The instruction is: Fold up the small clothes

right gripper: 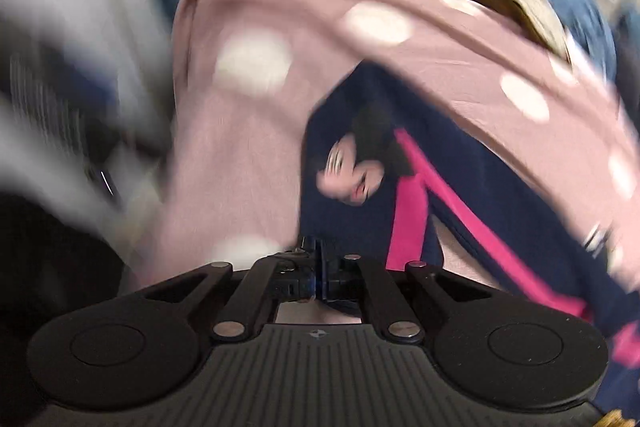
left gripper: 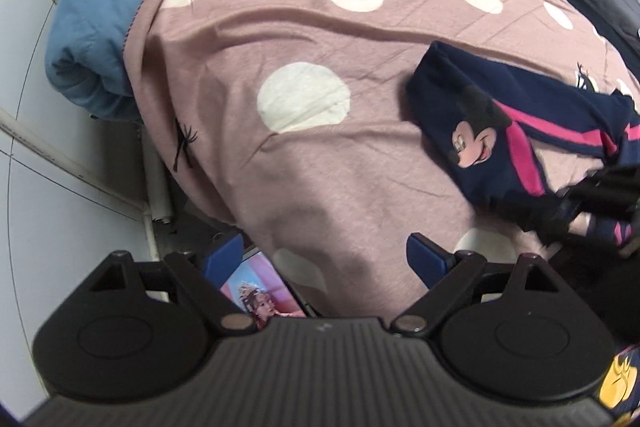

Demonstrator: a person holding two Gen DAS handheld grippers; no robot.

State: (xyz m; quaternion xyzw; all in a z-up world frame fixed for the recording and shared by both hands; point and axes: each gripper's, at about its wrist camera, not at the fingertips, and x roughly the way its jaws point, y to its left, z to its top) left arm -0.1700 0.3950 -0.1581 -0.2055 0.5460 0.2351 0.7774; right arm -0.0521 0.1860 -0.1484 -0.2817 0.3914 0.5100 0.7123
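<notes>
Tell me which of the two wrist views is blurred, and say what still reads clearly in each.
Left wrist view: sharp; the navy cartoon-mouse garment with pink stripes and the pink white-dotted bedsheet read clearly, with fisheye bending at the rim. Right wrist view: heavy motion blur smears the sheet and background; only the right gripper, jaws together, stays crisp, and what it pinches is unclear.

A pink dotted bedsheet (left gripper: pixel 304 163) beside a blue quilt (left gripper: pixel 96 27), phone (left gripper: pixel 260 291) below
</notes>
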